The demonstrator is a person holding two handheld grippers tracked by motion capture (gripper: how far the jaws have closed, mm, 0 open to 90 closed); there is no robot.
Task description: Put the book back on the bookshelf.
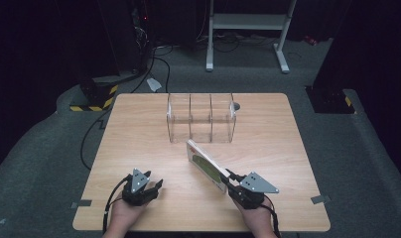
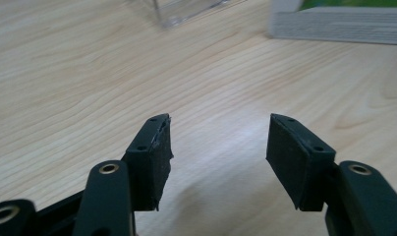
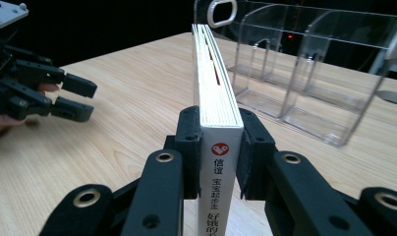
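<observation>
Lower right of the high view: the right gripper [image 1: 232,177] clamps a book [image 1: 206,165]; lower left, the left gripper [image 1: 150,181] rests with jaws apart, holding nothing.

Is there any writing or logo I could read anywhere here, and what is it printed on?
"信谊": on the white spine of the thin white book with a green cover, under a round red logo with a white mark.
"宝宝起步走": smaller characters below, blurred, an uncertain reading.
"好饿的": lowest on the spine, cut off by the picture's edge.
Green cover: no print legible in the high view.
</observation>
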